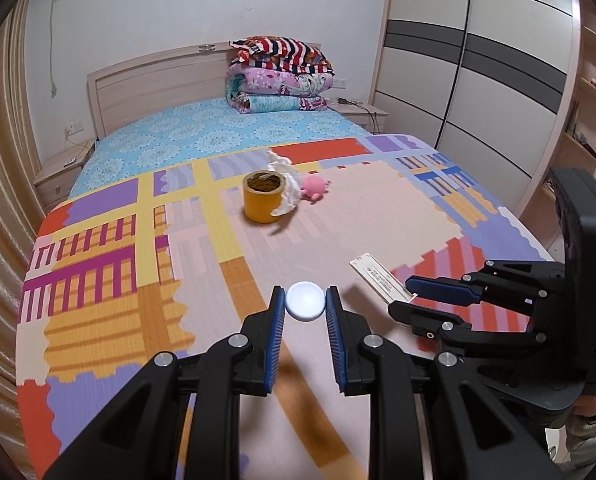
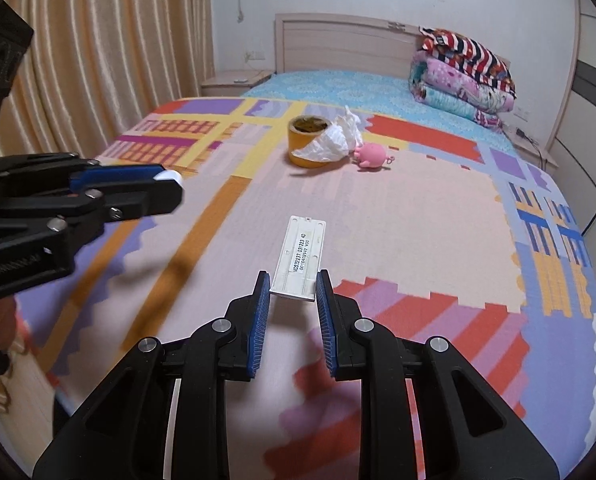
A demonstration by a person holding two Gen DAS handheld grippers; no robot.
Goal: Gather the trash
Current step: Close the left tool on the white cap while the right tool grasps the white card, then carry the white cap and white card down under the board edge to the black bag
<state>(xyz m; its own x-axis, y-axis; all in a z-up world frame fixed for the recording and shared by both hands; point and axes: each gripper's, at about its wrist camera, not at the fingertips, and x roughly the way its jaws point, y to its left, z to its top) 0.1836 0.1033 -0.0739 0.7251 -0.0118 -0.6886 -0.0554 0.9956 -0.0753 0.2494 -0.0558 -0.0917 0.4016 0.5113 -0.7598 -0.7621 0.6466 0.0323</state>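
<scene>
My left gripper point(image 1: 305, 300) is shut on a small white round cap point(image 1: 304, 301) and holds it above the patchwork mat; it also shows in the right wrist view point(image 2: 169, 184). My right gripper point(image 2: 292, 284) is shut on the near end of a flat white plastic strip with a printed label point(image 2: 301, 254), also seen in the left wrist view point(image 1: 379, 278). Farther back, a yellow tape roll point(image 1: 262, 197) stands on the mat with crumpled white tissue point(image 1: 288, 188) against it and a pink pig toy point(image 1: 313, 188) beside it.
The colourful patchwork mat point(image 1: 138, 264) covers the near half of the bed, with a blue sheet point(image 1: 218, 132) behind. Folded quilts point(image 1: 282, 76) are stacked at the headboard. A wardrobe point(image 1: 477, 60) stands on the right, curtains point(image 2: 98, 60) on the left.
</scene>
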